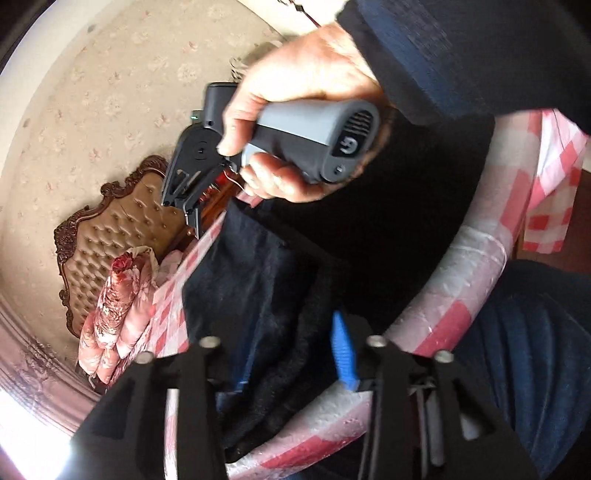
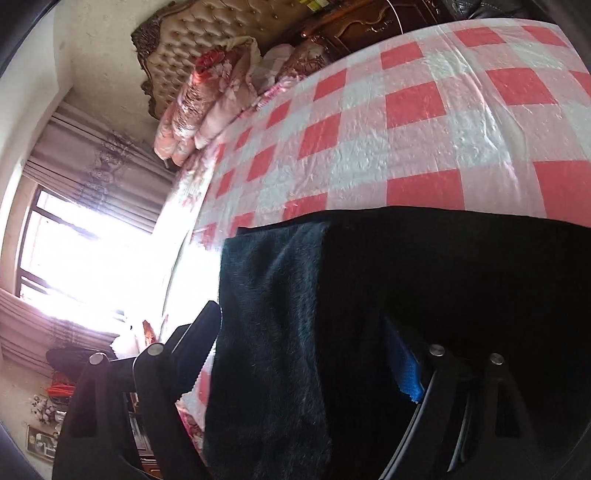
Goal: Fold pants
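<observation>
The dark fleece-lined pants (image 1: 258, 295) lie on the red-and-white checked tablecloth (image 1: 443, 295) at the table's near edge. My left gripper (image 1: 280, 365) has the pants edge between its jaws, its blue pad (image 1: 343, 354) against the cloth. The right gripper's grey handle (image 1: 314, 136) shows in the left wrist view, held in a hand above the pants. In the right wrist view the pants (image 2: 406, 295) fill the lower half, and my right gripper (image 2: 303, 354) has the fabric between its jaws, blue pad (image 2: 406, 369) on the right.
The checked tablecloth (image 2: 406, 110) stretches beyond the pants. A tufted headboard (image 2: 207, 33) and floral bedding (image 2: 207, 96) stand behind the table. A bright window with curtains (image 2: 74, 240) is at the left. The person's dark sleeve (image 1: 480, 48) is above.
</observation>
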Demonstrator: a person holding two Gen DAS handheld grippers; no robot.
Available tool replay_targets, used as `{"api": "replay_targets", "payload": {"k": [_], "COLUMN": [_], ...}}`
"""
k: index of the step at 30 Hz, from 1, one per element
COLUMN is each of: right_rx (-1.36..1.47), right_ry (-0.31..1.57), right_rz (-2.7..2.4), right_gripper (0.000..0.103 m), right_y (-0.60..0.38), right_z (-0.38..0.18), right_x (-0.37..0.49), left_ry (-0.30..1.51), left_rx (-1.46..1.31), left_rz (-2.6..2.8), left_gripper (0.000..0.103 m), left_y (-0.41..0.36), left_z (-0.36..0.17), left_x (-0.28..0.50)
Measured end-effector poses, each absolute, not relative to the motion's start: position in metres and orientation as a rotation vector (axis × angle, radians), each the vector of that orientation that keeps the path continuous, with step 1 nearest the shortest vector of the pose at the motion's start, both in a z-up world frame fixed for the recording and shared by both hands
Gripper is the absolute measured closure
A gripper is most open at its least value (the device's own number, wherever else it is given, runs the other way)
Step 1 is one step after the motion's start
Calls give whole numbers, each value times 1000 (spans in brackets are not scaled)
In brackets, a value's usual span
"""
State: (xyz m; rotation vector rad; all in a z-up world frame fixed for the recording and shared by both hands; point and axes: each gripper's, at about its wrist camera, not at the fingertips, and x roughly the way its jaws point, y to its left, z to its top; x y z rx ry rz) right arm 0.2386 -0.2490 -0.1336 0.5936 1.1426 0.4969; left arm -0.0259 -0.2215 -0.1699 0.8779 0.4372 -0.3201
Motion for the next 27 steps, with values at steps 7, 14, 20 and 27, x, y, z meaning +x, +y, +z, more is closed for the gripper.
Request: {"api": "replay_targets", "payload": {"k": [7, 14, 20, 27], "right_rx": [573, 612, 629, 442], "right_ry": [1135, 1077, 1127, 1096], "right_rz": [470, 474, 409, 255], "right_gripper": [88, 88, 88, 36], "right_y": [-257, -282, -293, -282], "right_z": [-127, -110, -139, -126], "right_x": [236, 218, 215, 207], "left_ry": [375, 349, 402, 460], "left_rx": [949, 993, 963, 786], "left_rz": [-285, -321, -371, -507], "left_gripper": [93, 93, 89, 42], "left_y": [-222, -232, -226, -204], "left_z": [-164, -174, -177, -151], "left_x": [-37, -43, -33, -29]}}
